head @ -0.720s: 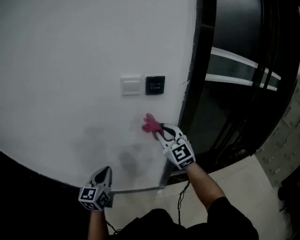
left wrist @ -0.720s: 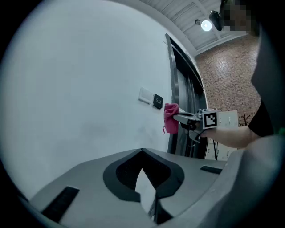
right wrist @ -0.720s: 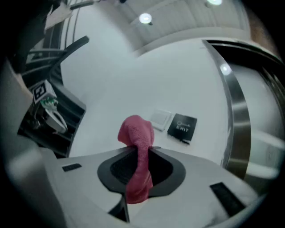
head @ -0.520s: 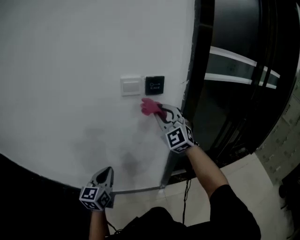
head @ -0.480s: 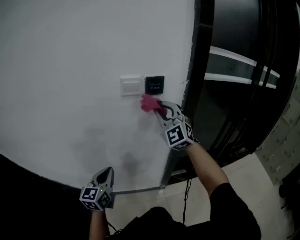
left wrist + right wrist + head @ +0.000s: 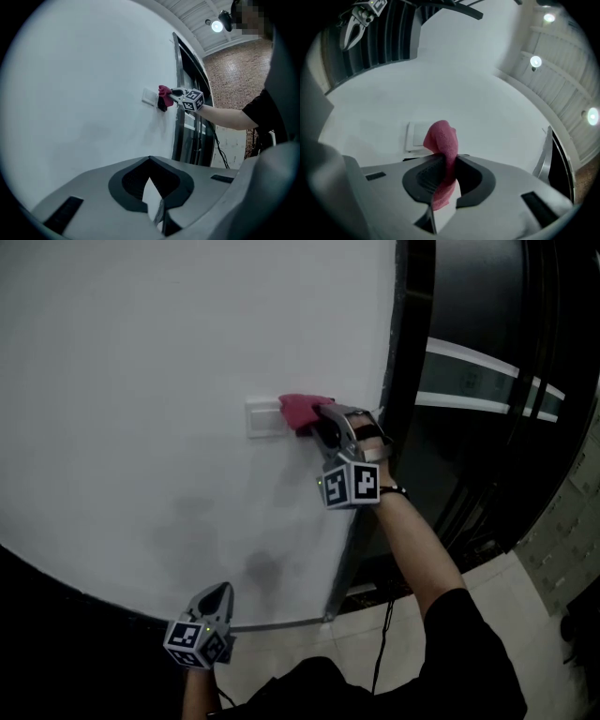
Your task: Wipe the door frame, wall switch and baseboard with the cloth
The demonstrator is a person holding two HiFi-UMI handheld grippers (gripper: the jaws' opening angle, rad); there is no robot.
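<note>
My right gripper [image 6: 321, 420] is shut on a pink cloth [image 6: 302, 410] and holds it against the white wall, just right of the white wall switch [image 6: 263, 417]. The cloth covers the black exit button in the head view; in the left gripper view a corner of that button [image 6: 162, 107] shows under the cloth [image 6: 164, 94]. In the right gripper view the cloth [image 6: 442, 139] stands up from the jaws in front of the switch [image 6: 416, 136]. The dark door frame [image 6: 413, 381] runs just right of the cloth. My left gripper [image 6: 213, 595] hangs low, shut and empty.
A dark baseboard band [image 6: 66, 610] and a metal strip [image 6: 281, 622] run along the foot of the wall. Beyond the door frame are dark glass panels with pale bars [image 6: 487, 371]. Tiled floor [image 6: 487, 615] lies at the lower right. A cable hangs under my right arm.
My right gripper has risen with the cloth from below the switches to the black button, which is now covered. The left gripper has sunk a little.
</note>
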